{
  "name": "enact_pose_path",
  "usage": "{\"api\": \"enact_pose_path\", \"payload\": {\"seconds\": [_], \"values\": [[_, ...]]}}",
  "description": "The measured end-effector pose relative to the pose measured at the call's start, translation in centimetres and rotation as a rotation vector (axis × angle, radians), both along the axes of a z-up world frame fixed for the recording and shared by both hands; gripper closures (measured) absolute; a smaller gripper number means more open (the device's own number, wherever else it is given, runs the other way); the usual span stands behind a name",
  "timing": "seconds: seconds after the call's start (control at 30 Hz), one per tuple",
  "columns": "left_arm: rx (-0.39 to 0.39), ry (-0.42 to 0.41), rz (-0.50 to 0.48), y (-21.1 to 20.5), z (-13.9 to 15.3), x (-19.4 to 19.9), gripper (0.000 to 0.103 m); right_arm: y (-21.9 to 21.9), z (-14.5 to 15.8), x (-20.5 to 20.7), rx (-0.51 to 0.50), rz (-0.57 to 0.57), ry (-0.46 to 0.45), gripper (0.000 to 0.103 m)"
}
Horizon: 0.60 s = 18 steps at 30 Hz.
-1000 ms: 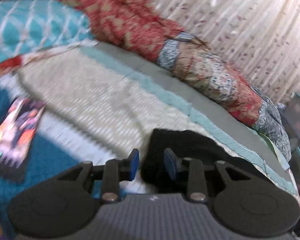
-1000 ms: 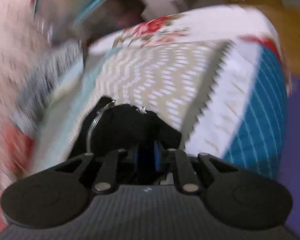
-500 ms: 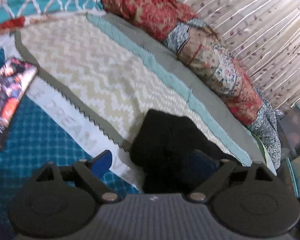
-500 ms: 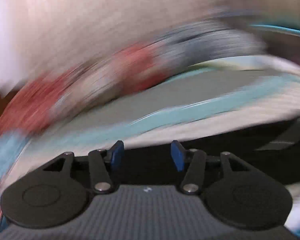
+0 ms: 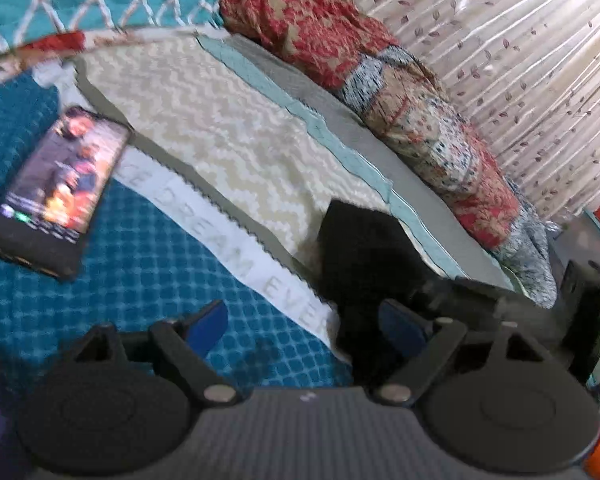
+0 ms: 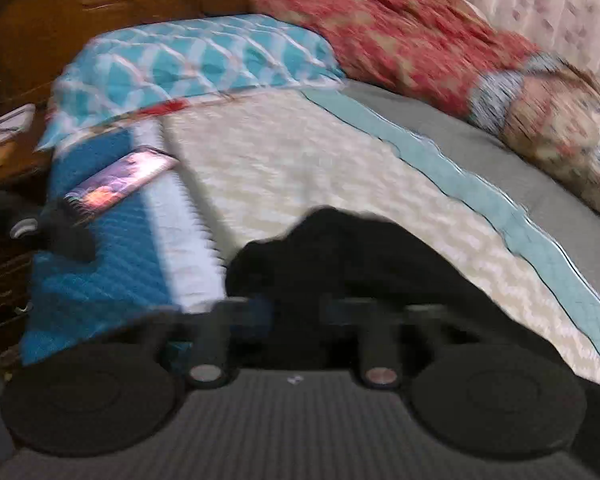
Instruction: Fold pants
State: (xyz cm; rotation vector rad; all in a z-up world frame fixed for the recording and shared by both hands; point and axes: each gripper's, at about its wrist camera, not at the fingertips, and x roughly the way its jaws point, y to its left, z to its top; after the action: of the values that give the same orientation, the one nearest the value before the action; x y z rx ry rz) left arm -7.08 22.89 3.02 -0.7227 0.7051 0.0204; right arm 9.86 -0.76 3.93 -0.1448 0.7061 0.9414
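The black pants lie bunched on the cream zigzag part of the bedspread. My left gripper stands wide with its jaws closing. Its right blue pad is at the near left edge of the pants, its left pad over the teal cover, and neither presses on cloth. In the right wrist view the pants heap up just ahead of my right gripper. Its jaws are closing, drawn near together with black cloth between them. That view is blurred.
A phone with a lit screen lies on the teal cover at the left. A teal pillow and a red patterned quilt line the far side. A pale curtain hangs behind. A wooden headboard stands beyond.
My left gripper opened, let go of the pants and drew back slightly. My right gripper swung far across the bed, opened on the way, and closed again on the pants from another side.
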Motion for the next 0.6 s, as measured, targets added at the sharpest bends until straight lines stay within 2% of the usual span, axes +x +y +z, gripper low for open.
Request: {"api": "enact_pose_path", "payload": {"seconds": [0.03, 0.1, 0.13, 0.2, 0.27, 0.3, 0.33, 0.37, 0.4, 0.47, 0.53, 0.6], "values": [[-0.030, -0.001, -0.018, -0.2, -0.3, 0.4, 0.017, -1.8, 0.7, 1.4, 0.121, -0.071, 0.099, 0.086], [-0.106, -0.002, -0.056, -0.8, -1.1, 1.7, 0.014, -5.8, 1.7, 3.1, 0.309, -0.217, 0.205, 0.086], [-0.150, -0.001, -0.081, -1.3, -1.6, 2.6, 0.013, -7.0, 2.0, 3.5, 0.354, -0.266, 0.231, 0.086], [-0.216, 0.000, -0.128, -2.3, -2.6, 4.1, 0.002, -8.4, 2.4, 3.6, 0.409, -0.317, 0.269, 0.086], [-0.248, 0.027, -0.142, -3.3, -3.7, 5.8, 0.002, -9.0, 2.7, 3.4, 0.432, -0.335, 0.291, 0.086], [-0.256, 0.032, -0.148, -3.8, -4.1, 6.4, 0.009, -8.9, 2.8, 3.0, 0.437, -0.338, 0.294, 0.086], [-0.263, 0.028, -0.157, -4.3, -4.4, 7.0, 0.034, -8.9, 2.9, 2.8, 0.443, -0.335, 0.298, 0.085], [-0.263, 0.036, -0.161, -4.6, -4.7, 7.5, 0.054, -8.7, 3.0, 2.5, 0.451, -0.329, 0.304, 0.085], [-0.266, 0.048, -0.165, -4.9, -4.9, 8.0, 0.063, -8.9, 3.1, 1.9, 0.457, -0.320, 0.311, 0.085], [-0.234, 0.004, -0.117, -4.7, -3.9, 7.6, 0.068, -8.0, 3.1, 1.9, 0.465, -0.291, 0.325, 0.085], [-0.125, -0.122, -0.066, -4.1, -1.1, 5.7, 0.069, -8.4, 3.4, 1.0, 0.481, -0.226, 0.313, 0.085], [-0.063, -0.211, -0.033, -2.9, 0.8, 3.6, 0.069, -7.8, 3.9, -1.0, 0.494, -0.136, 0.297, 0.085]]}}
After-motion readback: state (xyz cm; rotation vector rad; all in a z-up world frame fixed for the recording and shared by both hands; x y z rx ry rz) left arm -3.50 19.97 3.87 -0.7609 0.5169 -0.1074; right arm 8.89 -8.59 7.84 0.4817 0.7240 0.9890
